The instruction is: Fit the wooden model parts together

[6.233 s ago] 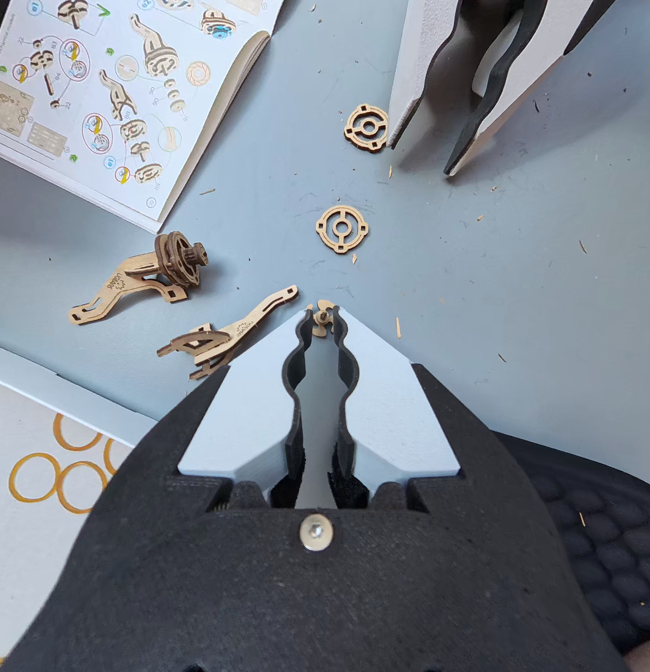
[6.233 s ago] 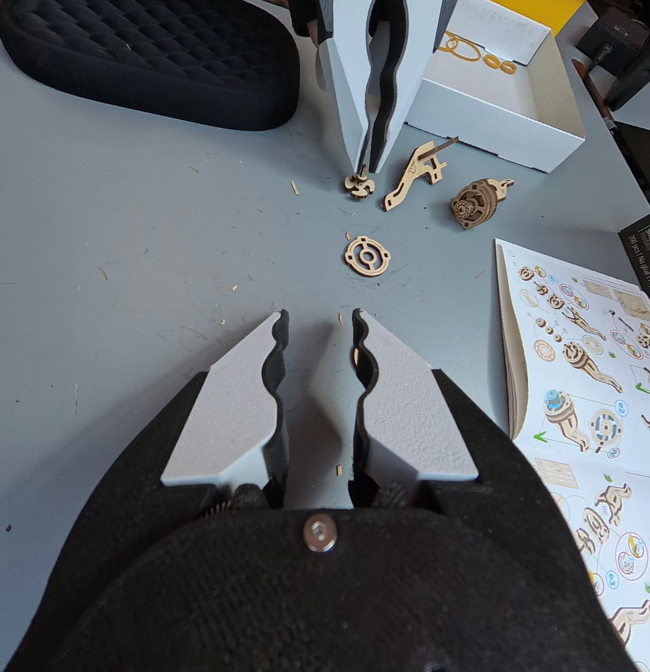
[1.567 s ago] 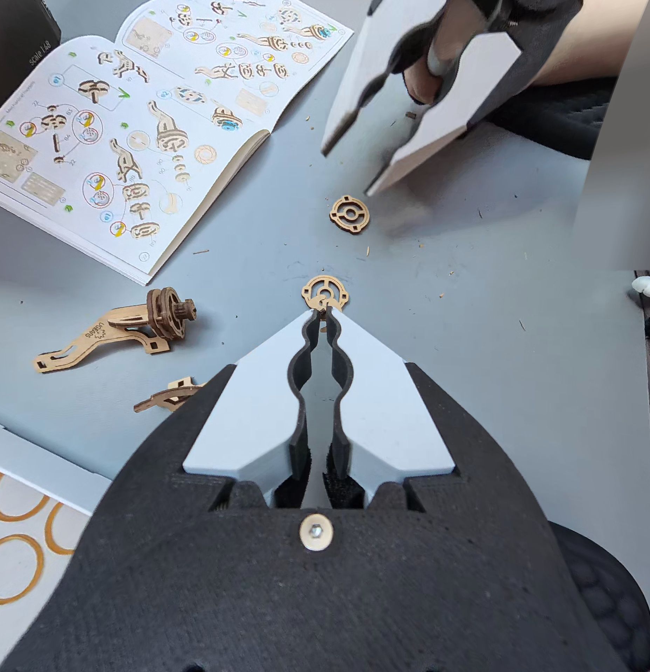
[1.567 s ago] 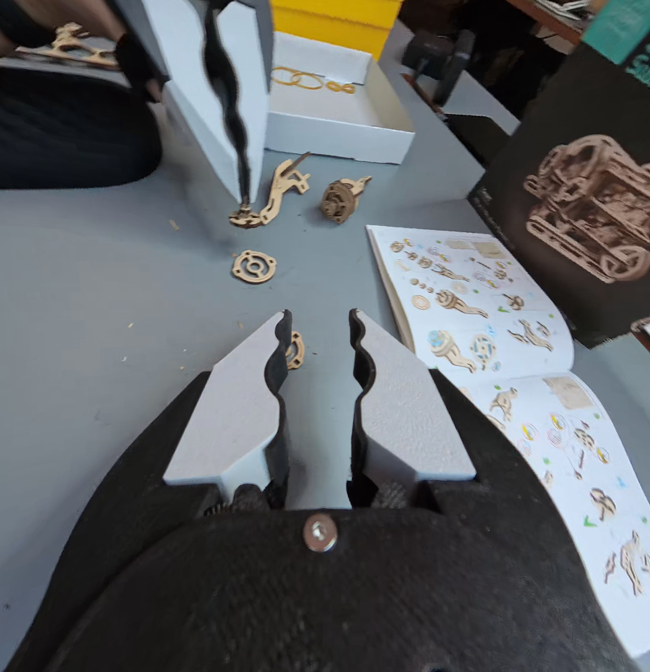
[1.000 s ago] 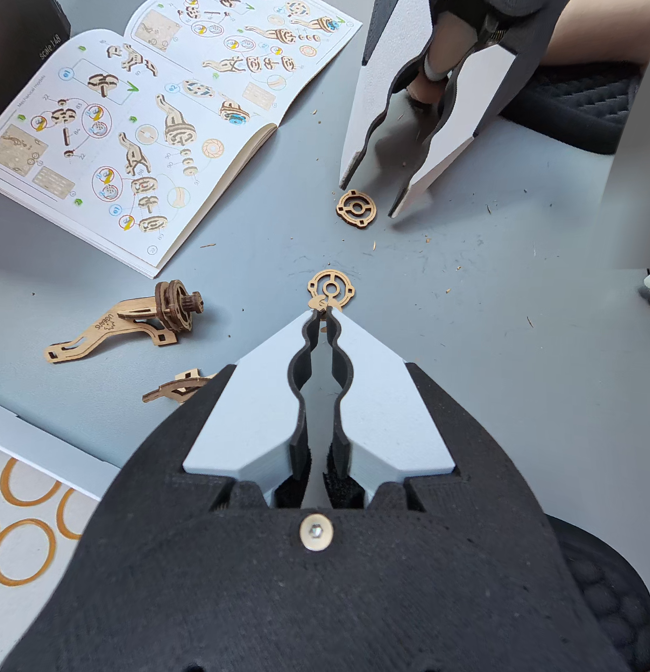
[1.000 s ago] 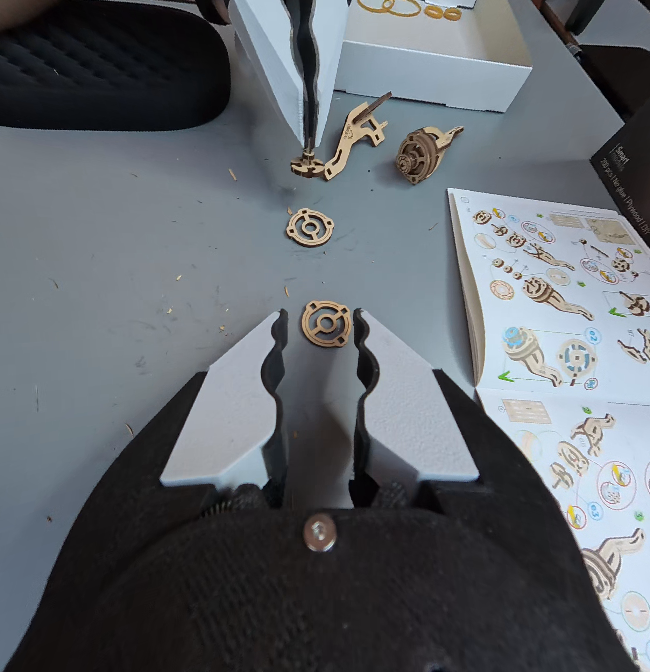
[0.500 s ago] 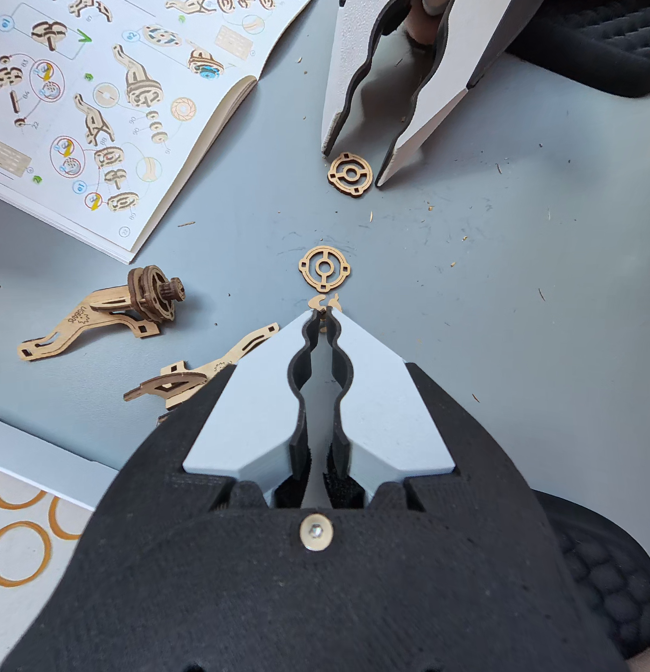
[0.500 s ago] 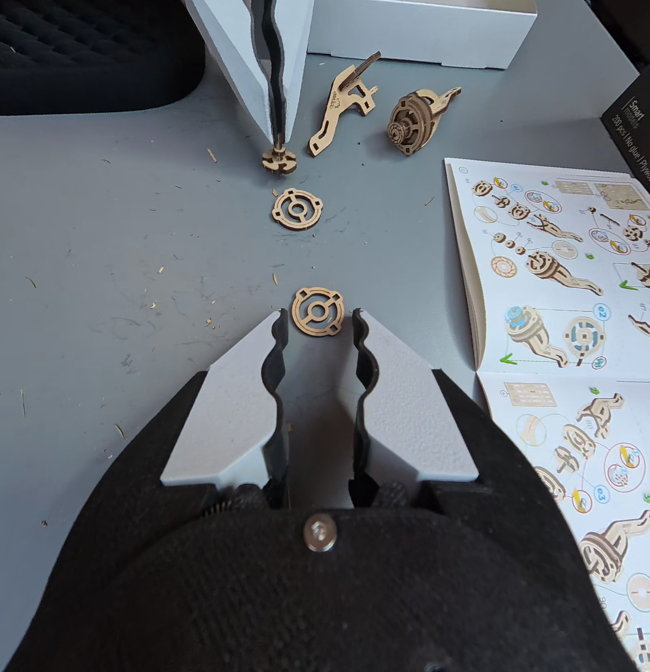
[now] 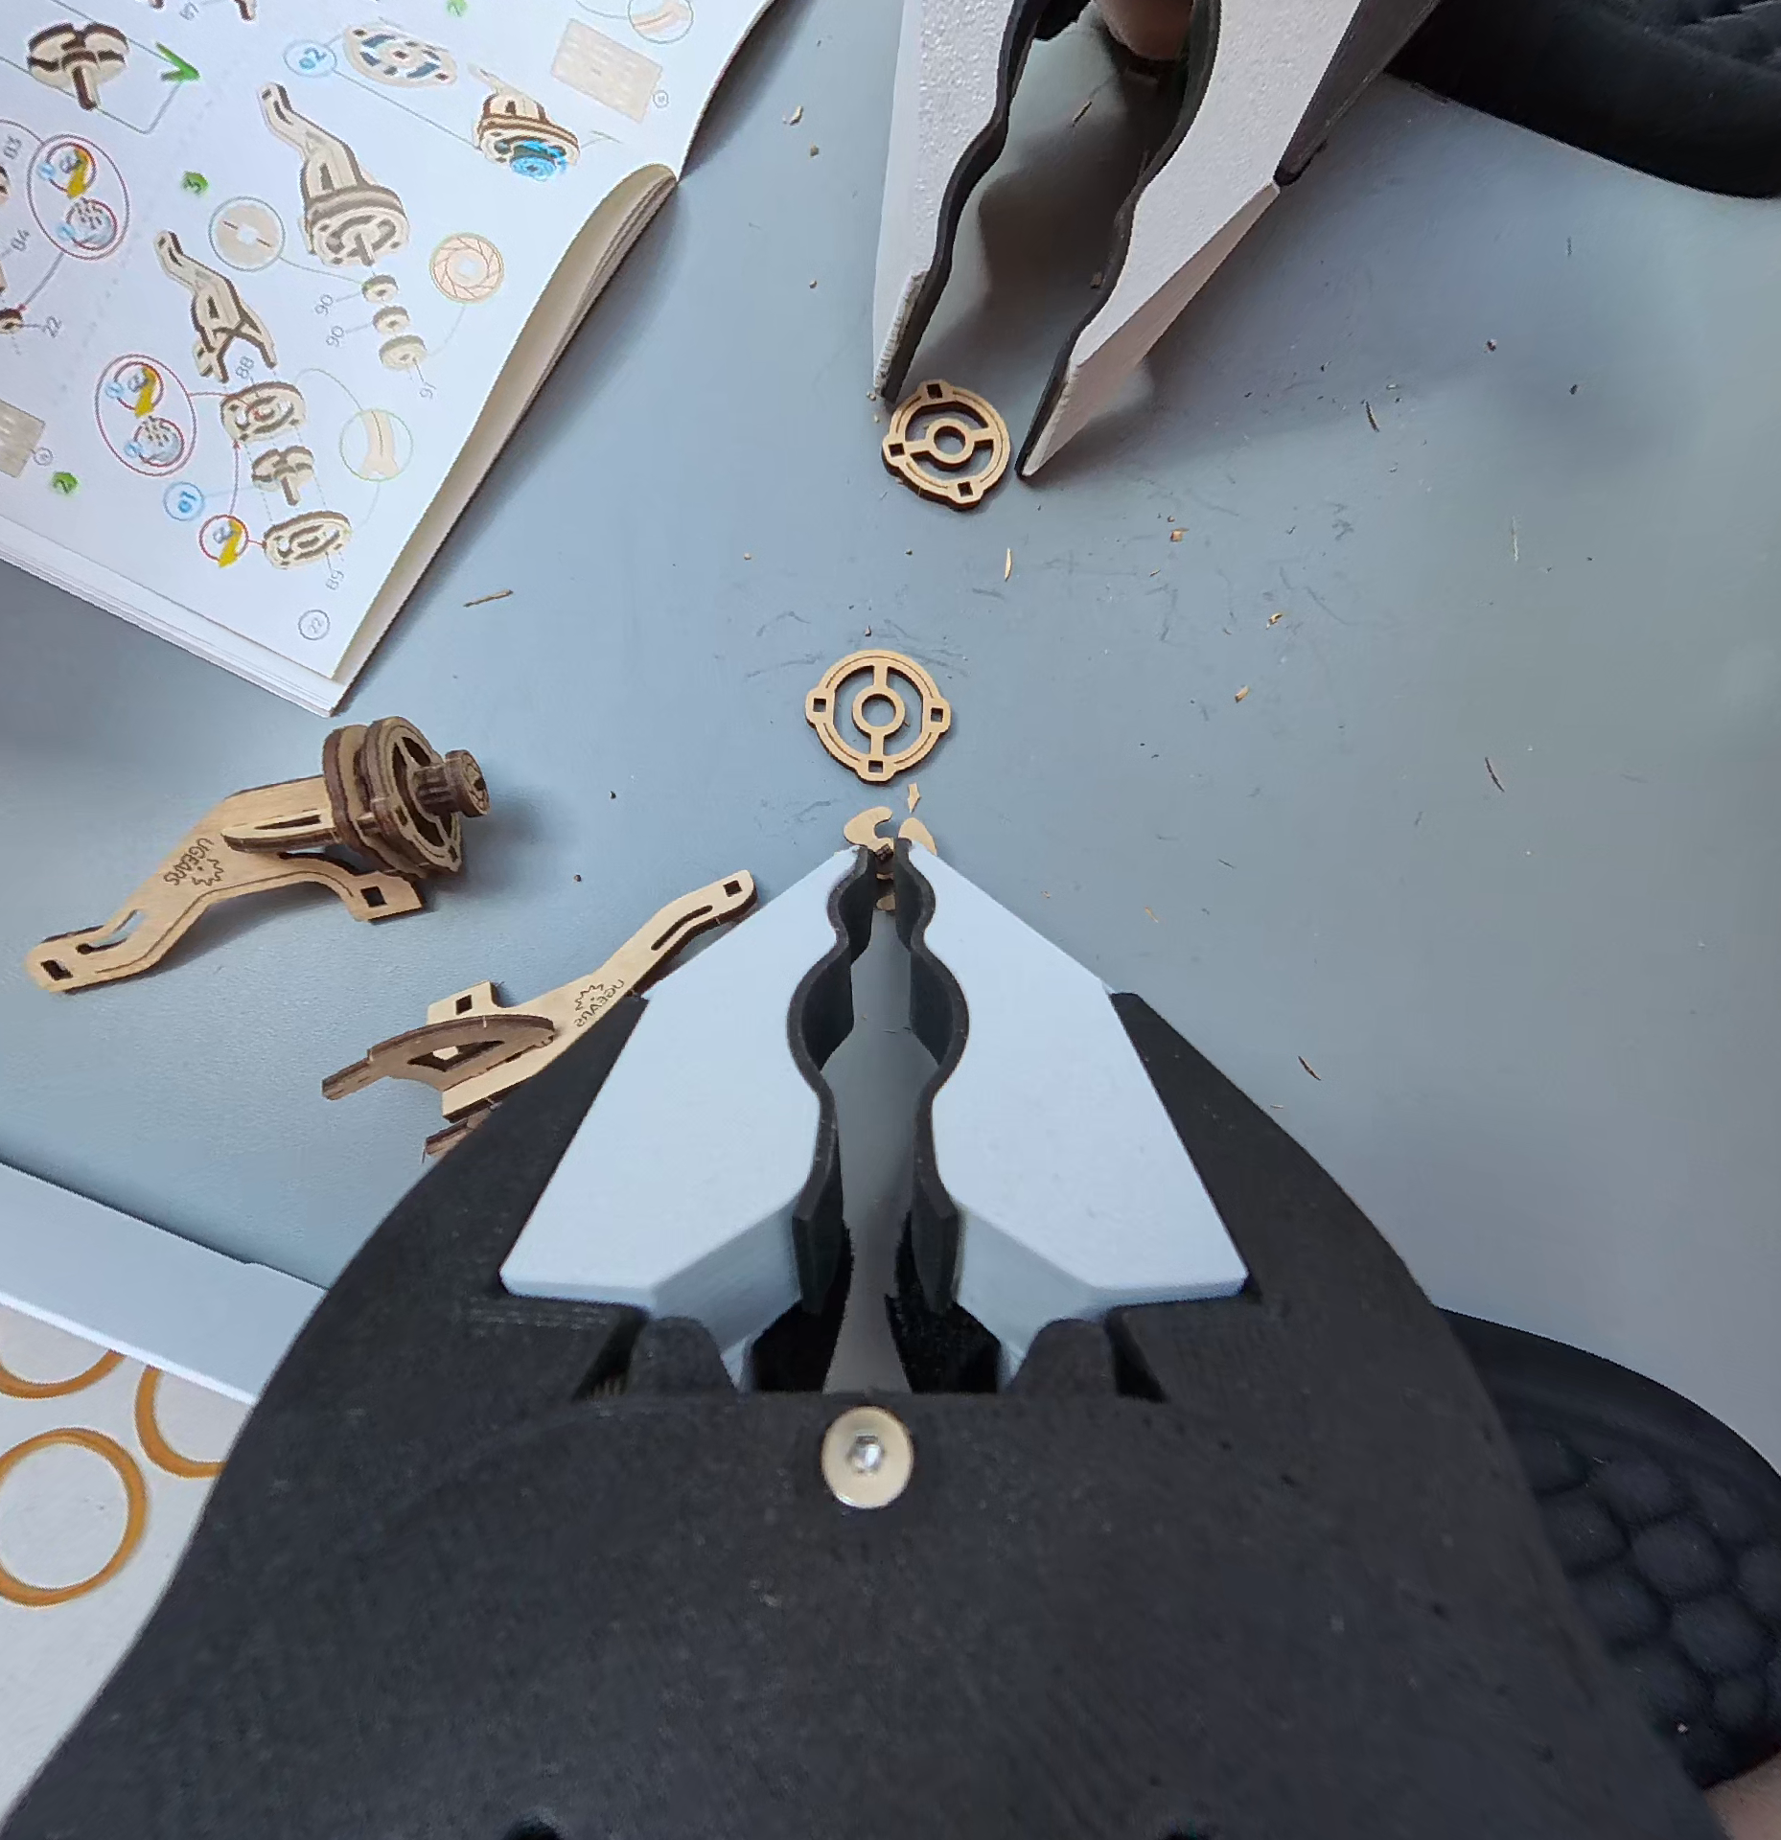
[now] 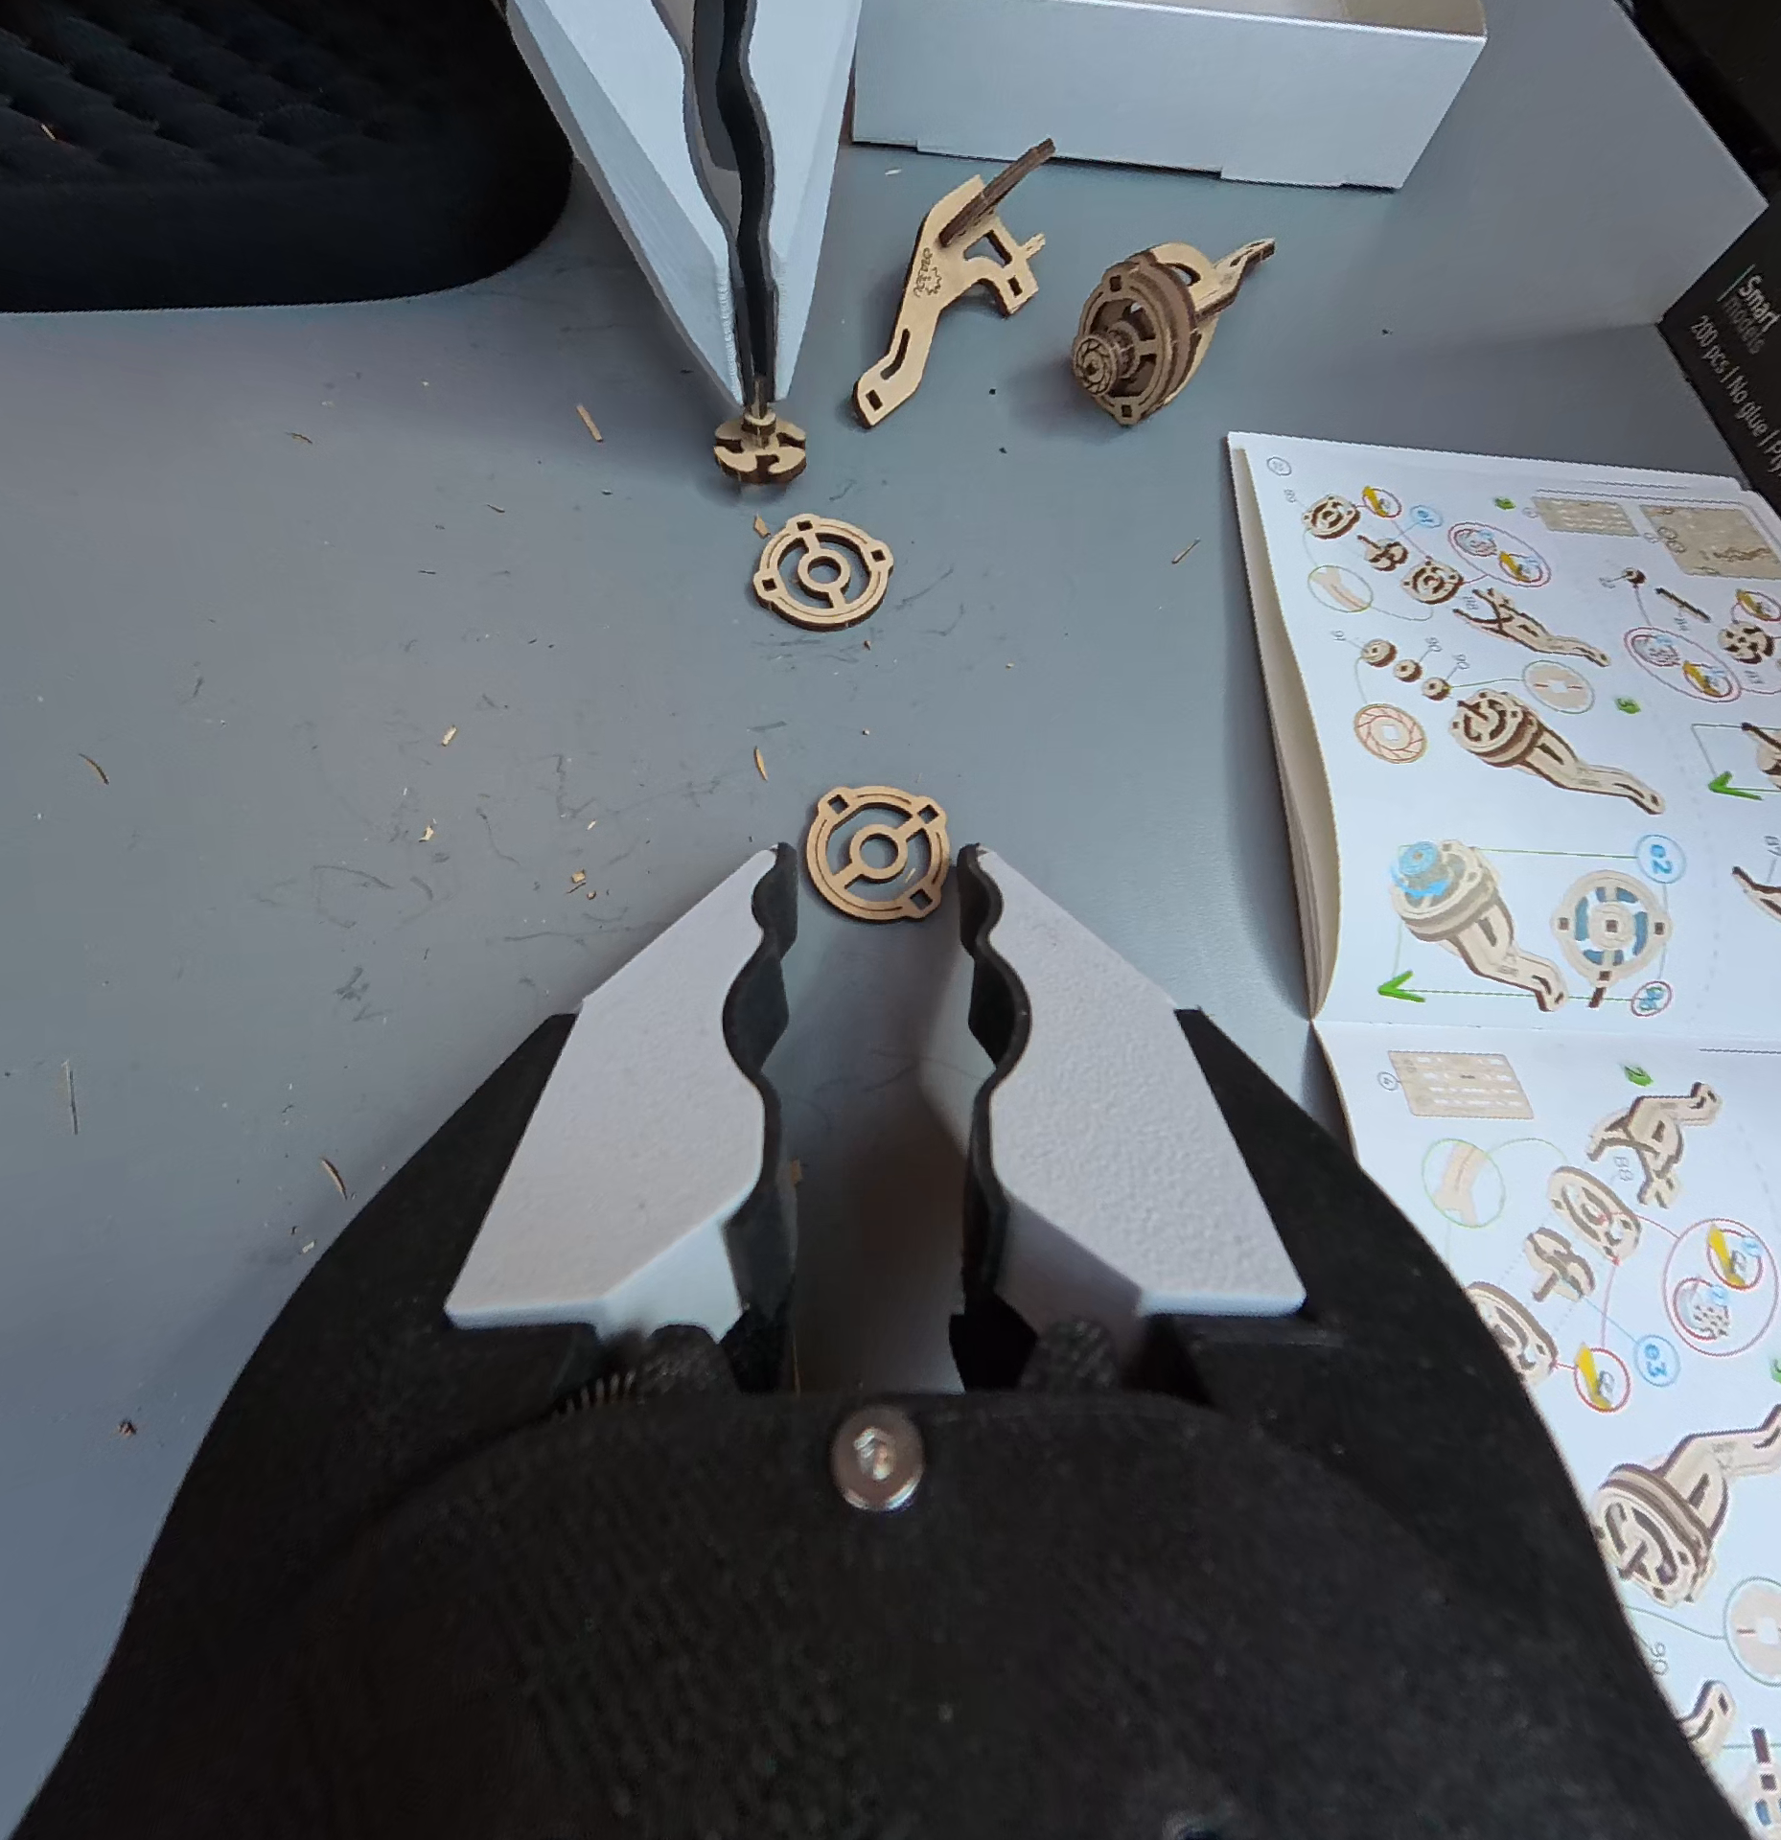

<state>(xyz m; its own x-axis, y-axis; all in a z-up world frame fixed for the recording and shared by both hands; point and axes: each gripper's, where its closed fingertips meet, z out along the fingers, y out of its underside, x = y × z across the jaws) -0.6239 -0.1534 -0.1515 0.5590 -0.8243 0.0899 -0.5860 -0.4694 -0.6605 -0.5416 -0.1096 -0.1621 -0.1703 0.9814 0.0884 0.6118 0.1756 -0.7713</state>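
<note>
Left wrist view first: left gripper was pinched tight on the thin pin of a small slotted hub piece, whose disc showed just past the tips over the grey table. One wooden ring disc lay flat just ahead of those tips, and a second ring disc sat farther ahead, between the spread tips of the right gripper. An assembled arm with drum and a flat arm piece lay off to this gripper's left, with the open instruction booklet beyond them. Right wrist view: right gripper was spread wide, tips low at the table, with the near ring disc centred between and just beyond them, untouched as far as could be told. Farther ahead lay the other ring disc, then the hub piece standing under the left gripper. Step in hand looked like picking up the near disc. Best done by closing slowly on opposite edges and keeping it flat enough to slide over the pin; a thin disc may skid or flip.
</note>
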